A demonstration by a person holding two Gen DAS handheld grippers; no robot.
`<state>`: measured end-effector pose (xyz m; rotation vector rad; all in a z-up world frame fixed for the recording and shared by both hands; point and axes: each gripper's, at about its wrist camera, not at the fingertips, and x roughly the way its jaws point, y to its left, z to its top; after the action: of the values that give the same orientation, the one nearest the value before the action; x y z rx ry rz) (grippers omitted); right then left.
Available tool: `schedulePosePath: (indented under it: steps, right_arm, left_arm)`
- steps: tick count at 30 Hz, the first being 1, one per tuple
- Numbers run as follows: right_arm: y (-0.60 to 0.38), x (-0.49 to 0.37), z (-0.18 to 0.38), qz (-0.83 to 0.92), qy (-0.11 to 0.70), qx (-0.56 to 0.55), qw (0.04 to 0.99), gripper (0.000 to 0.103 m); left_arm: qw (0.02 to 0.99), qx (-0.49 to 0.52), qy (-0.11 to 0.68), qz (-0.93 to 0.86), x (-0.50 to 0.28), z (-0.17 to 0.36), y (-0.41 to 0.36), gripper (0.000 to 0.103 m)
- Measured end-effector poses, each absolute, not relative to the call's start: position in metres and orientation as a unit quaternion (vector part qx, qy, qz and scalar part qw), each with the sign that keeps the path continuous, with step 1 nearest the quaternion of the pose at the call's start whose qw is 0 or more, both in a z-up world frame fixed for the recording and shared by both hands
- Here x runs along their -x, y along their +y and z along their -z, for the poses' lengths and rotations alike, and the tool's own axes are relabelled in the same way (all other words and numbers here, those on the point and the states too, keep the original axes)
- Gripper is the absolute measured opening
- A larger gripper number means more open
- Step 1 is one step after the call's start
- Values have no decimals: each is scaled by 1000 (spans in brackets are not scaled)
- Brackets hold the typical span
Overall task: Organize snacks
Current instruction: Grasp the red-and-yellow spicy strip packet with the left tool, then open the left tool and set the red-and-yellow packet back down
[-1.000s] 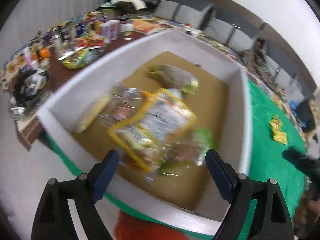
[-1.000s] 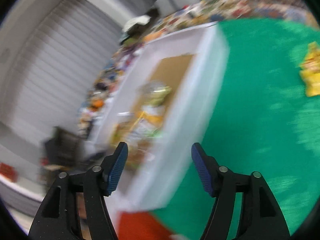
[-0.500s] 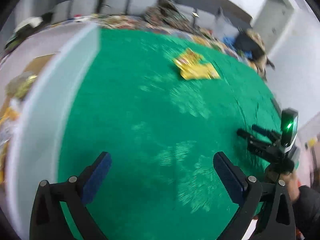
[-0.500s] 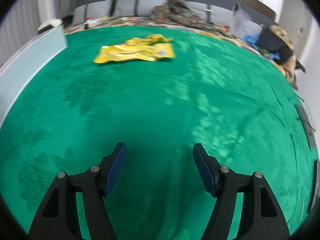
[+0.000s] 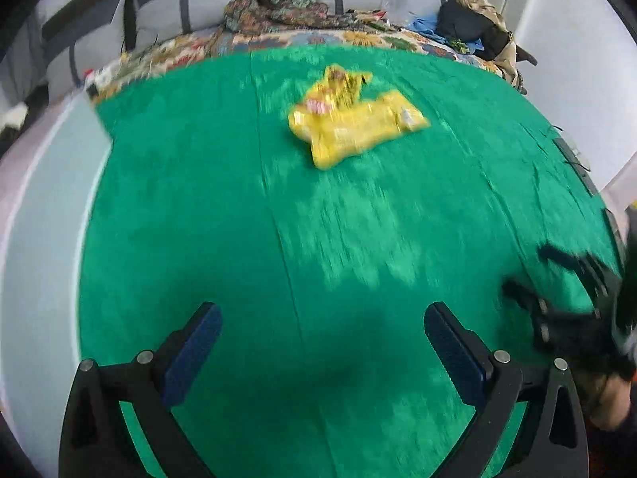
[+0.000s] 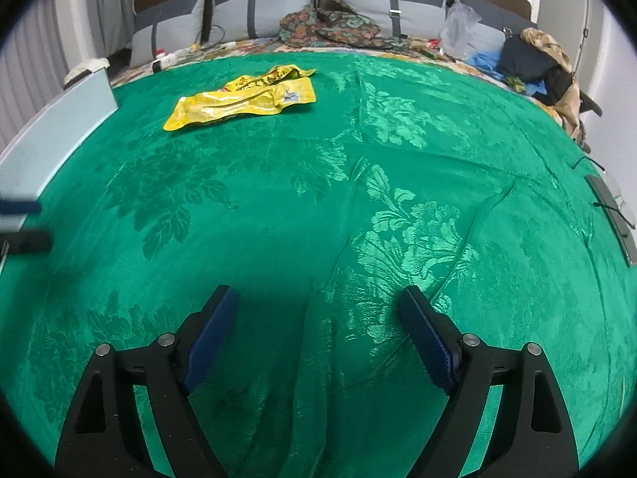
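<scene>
1. Still, both snack packets remain out: the yellow snack packets (image 6: 243, 97) lie overlapped on the green cloth (image 6: 358, 207), upper left of the right wrist frame, well apart from either gripper.
2. The right gripper (image 6: 318, 334) has just been spreading its fingers, nothing between them; the left gripper (image 5: 322, 346) is spread wide and empty too.
3. Risk: pinching both slick, flat packets at once, one sliding free.
4. Risk: fingers snagging cloth folds, or clipping the white box (image 6: 51, 135) wall at left.
</scene>
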<state>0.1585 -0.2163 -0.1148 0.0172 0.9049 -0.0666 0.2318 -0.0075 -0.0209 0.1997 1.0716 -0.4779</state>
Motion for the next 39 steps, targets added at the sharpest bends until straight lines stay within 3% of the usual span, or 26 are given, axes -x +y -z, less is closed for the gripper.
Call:
schedulePosePath:
  steps: [8,18,19,23,25,27,39]
  right_arm:
    - [-216,-158,114,32,437,-9,899,87]
    - [-216,-159,116,32,437,-9,899,88]
    - [-216,-159,116,32,437,-9,899,88]
    - [-216,-159,116,32,437,-9,899,88]
    - [-216,-159,115,31,438,-9,899,88]
    - [-215,-160,116,31,438,-9,899,88]
    - [-216,-160,116,31,438,-9,899,88]
  left_arm:
    - [843,-93,484,215,-378,-3,-60,100]
    - [799,-139,524,259,-466,56,-147,98]
    - [795,-144,527,264,-466,61,-153,97]
    - [797,-162,517,267,-461,66,-162,58]
    - [800,-139,524,256,-461,65,-154,56]
    - [811,-124,513,253,-450,59,-140,44]
    - [822,-6,529,211,-271,62,-56,42]
